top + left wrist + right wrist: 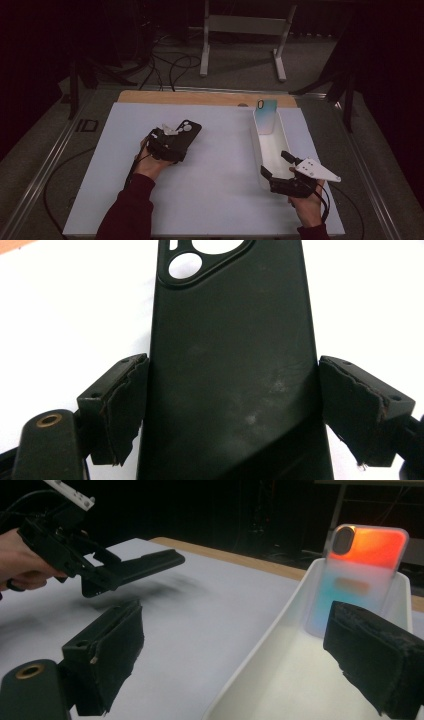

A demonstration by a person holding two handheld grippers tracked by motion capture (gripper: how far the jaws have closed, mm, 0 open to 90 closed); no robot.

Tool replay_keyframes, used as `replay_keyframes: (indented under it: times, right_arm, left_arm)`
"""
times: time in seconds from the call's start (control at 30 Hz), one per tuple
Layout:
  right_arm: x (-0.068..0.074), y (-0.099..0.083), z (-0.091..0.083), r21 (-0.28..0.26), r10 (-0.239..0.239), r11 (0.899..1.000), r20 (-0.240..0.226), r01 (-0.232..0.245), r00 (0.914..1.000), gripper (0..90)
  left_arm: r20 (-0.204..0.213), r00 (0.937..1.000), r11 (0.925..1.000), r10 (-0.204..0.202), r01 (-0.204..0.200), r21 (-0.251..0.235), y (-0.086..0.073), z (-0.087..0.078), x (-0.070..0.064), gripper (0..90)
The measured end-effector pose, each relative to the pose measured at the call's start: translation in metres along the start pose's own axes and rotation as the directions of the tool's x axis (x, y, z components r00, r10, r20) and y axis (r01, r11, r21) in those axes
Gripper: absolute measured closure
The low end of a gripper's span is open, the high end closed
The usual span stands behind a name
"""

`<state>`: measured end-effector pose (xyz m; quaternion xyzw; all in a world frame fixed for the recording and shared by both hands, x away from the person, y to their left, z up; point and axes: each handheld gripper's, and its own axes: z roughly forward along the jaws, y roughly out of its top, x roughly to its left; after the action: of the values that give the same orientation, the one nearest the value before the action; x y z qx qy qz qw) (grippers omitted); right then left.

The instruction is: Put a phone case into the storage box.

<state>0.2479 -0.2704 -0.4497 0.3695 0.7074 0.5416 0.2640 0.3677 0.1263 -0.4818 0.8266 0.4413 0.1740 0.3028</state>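
Matte black plastic phone case (pixel 232 365), smudged, rounded camera cutouts, centre-left of high view, lifted off white table (pixel 215 165). Left gripper (pixel 232 407) clamps its long edges. Right gripper (pixel 276 165) spread wide at white oblong tray (pixel 280 680), lower right; iridescent translucent case (pixel 360 575) leaning upright inside.

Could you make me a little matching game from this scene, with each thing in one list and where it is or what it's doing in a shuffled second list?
Things:
1. black phone case
2. colourful phone case
3. white tray
4. right claw

Places or states:
A. stands propped against the tray's far end
B. lies along the right side of the white table
C. clamped between the left claw's jaws, lifted off the table
D. open, holding nothing, at the tray's near end

Pairs: 1-C, 2-A, 3-B, 4-D
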Motion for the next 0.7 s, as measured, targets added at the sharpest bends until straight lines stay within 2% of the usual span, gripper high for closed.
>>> replay_keyframes:
  times: [0.23,0.37,0.53,0.7]
  right_arm:
    - [0.003,0.002,0.001,0.020,-0.009,1.000,0.007,0.008,0.9999,8.8]
    - [0.001,0.002,0.001,0.021,0.007,1.000,0.023,-0.007,0.9997,8.7]
    - [0.000,0.002,0.000,0.026,0.032,0.999,0.006,-0.032,0.9995,8.8]
    - [0.002,0.003,0.001,0.040,0.017,0.999,0.018,-0.018,0.9997,8.7]
  left_arm:
    - [0.023,0.9995,0.9994,0.021,-0.021,-0.028,0.003,-0.006,-0.004,16.3]
    - [0.035,0.9984,0.9984,0.043,-0.042,-0.037,0.005,-0.009,-0.008,16.2]
    - [0.055,0.9966,0.9966,0.061,-0.058,-0.059,0.008,-0.013,-0.013,16.1]
    - [0.078,0.9927,0.9929,0.092,-0.086,-0.082,0.011,-0.018,-0.019,16.0]
